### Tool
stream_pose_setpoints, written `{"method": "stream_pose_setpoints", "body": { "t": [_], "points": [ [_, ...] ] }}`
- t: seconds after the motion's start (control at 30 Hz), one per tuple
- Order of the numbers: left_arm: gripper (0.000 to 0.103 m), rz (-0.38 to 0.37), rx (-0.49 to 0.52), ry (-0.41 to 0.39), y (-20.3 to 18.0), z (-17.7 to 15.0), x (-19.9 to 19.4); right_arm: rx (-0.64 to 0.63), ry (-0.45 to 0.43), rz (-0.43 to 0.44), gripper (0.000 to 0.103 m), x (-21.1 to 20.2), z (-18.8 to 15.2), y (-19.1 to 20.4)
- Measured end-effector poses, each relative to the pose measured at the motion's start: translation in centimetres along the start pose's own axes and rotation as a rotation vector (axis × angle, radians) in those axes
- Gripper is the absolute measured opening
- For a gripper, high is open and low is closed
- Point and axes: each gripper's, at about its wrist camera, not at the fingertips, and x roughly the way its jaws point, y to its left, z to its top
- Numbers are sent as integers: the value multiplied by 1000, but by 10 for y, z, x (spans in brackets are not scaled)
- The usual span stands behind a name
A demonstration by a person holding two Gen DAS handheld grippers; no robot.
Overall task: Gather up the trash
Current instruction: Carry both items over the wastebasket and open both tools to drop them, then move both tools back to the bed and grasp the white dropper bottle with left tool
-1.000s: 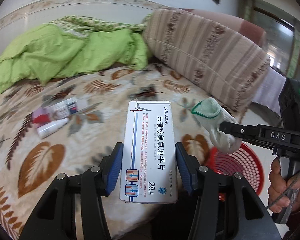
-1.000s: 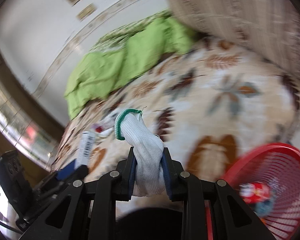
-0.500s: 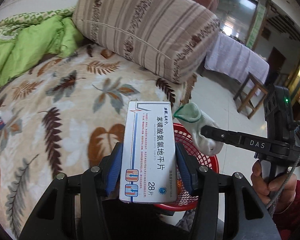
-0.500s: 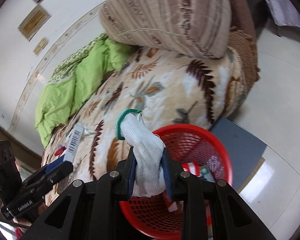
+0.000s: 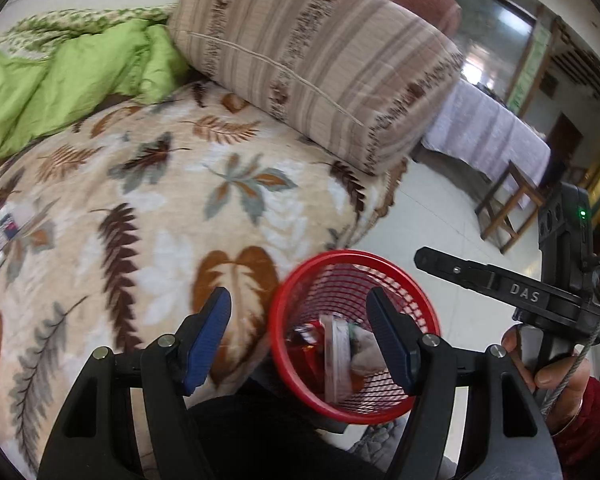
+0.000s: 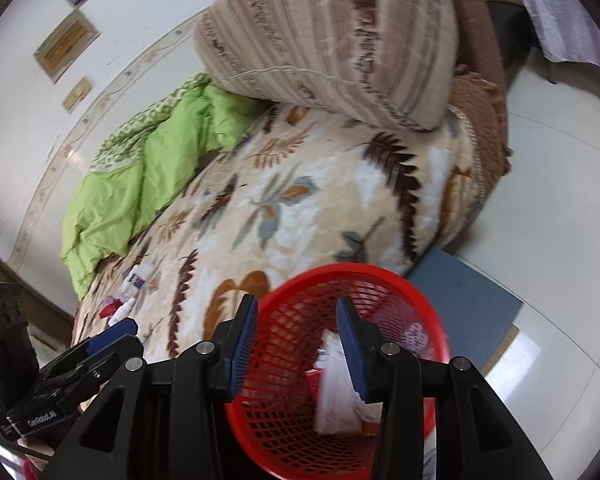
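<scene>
I'm at the drop: my left gripper (image 5: 298, 334) and right gripper (image 6: 296, 346) both hang over the red basket (image 5: 420, 300) beside the bed, jaws opening with nothing between them. A white box (image 5: 336, 360) and other scraps lie inside the basket. More litter (image 6: 126, 292) sits on the leaf-patterned blanket (image 6: 320, 200), so next I'd swing back there.

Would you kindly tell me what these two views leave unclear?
- Left wrist view: contents of the red basket are motion-blurred; the left tool's finger hides part.
- Left wrist view: items at the bed's left edge are cut off and blurred.
- Right wrist view: small items on the blanket are too small to identify.
</scene>
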Motion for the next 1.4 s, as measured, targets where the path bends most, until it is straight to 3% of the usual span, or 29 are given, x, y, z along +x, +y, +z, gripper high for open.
{"method": "stream_pose_setpoints", "body": {
  "t": [0.43, 0.73, 0.9, 1.03, 1.17, 1.4],
  "points": [
    [69, 177, -159, -73, 107, -22, -51, -211, 115, 153, 50, 63, -3, 112],
    [69, 371, -293, -113, 215, -43, -87, -274, 236, 161, 50, 153, -20, 199],
    [69, 430, -354, -118, 275, -41, -96, -293, 252, 182, 50, 199, -36, 242],
    [66, 486, -350, -92, 322, -33, -83, -321, 244, 203, 50, 210, -45, 257],
    [44, 469, -354, -25, 356, -26, -55, -292, 243, 240, 50, 212, -43, 253],
    [42, 443, -355, 5, 382, -17, -30, -276, 230, 245, 50, 210, -38, 247]
  ]
}}
